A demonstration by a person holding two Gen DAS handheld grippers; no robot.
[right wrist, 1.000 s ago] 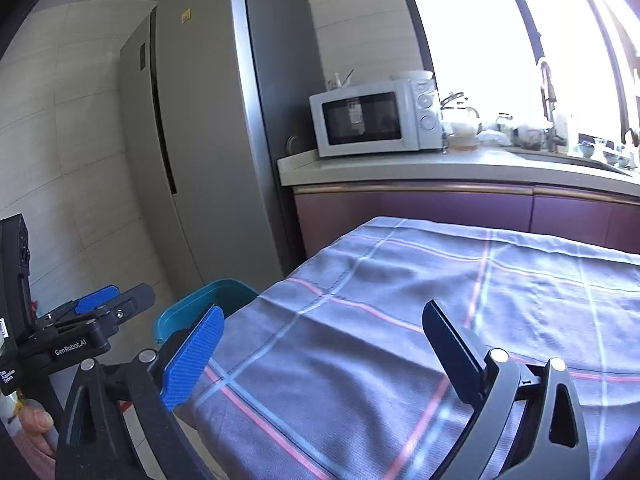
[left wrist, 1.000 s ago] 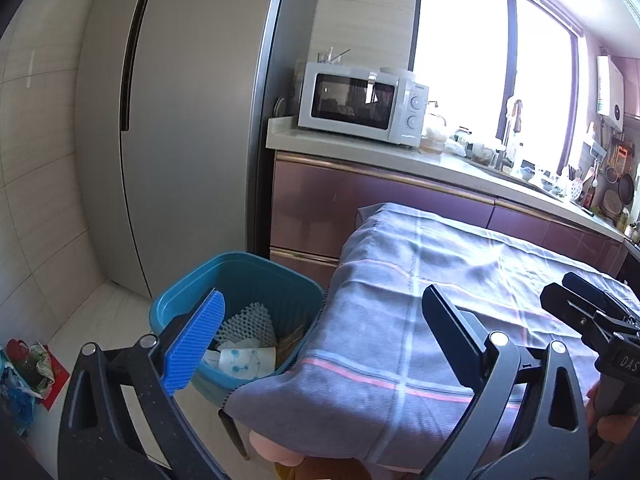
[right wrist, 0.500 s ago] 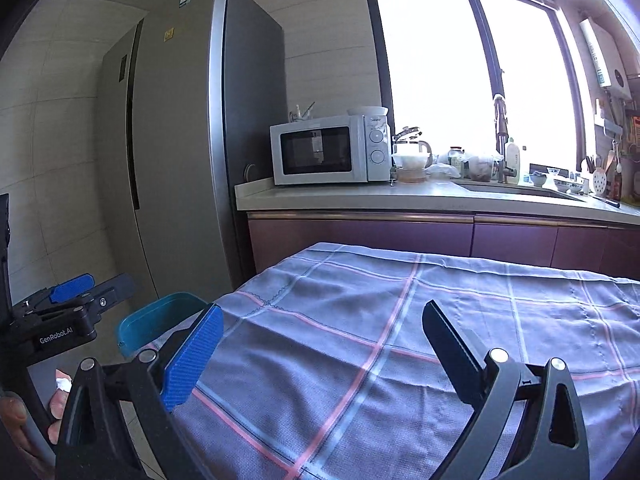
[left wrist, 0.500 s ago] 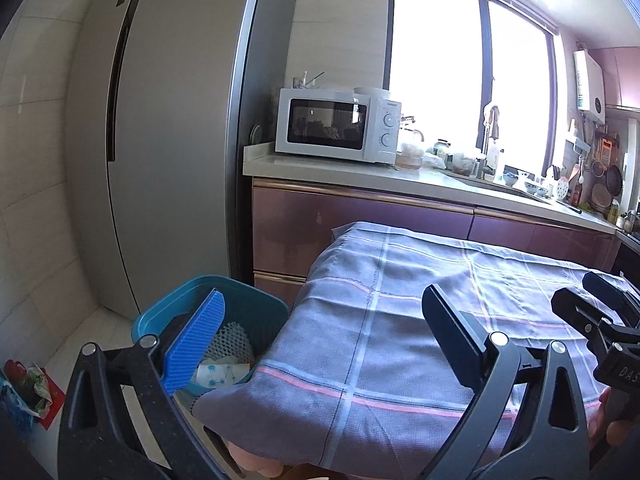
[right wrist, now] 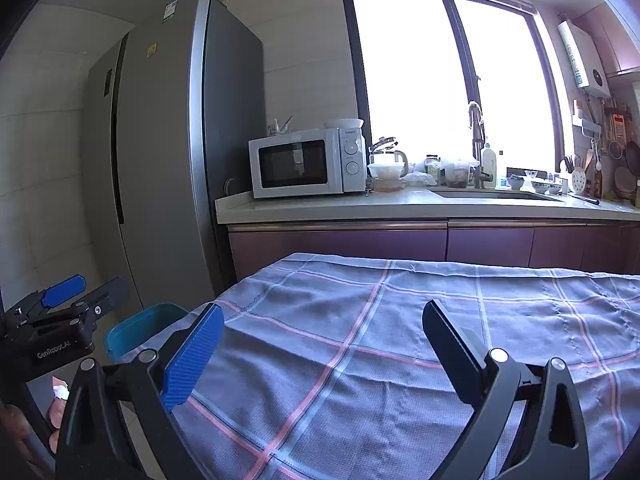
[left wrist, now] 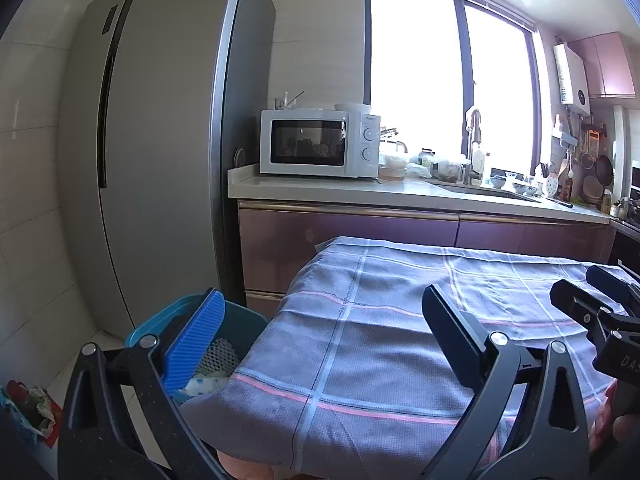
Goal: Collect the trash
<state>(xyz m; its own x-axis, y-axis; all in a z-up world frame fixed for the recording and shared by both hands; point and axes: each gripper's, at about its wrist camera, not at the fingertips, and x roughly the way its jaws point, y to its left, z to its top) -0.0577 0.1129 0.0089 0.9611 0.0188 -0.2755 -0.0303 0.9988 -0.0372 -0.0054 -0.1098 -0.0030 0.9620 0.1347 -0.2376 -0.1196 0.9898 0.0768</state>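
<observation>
Well, trash bin (left wrist: 240, 322) sits behind left fingers (left wrist: 196, 344), both grippers empty.

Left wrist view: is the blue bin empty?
No. The blue bin beside the cloth-covered table holds white mesh netting and a dotted white wrapper.

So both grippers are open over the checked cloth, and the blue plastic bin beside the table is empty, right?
Not empty: the left wrist view shows white mesh and paper trash inside the blue plastic bin. Both the left gripper and right gripper are open over the checked cloth.

One blue bin (left wrist: 240, 322), one checked cloth (left wrist: 400, 340), one microwave (left wrist: 318, 142), one fridge (left wrist: 160, 140)
</observation>
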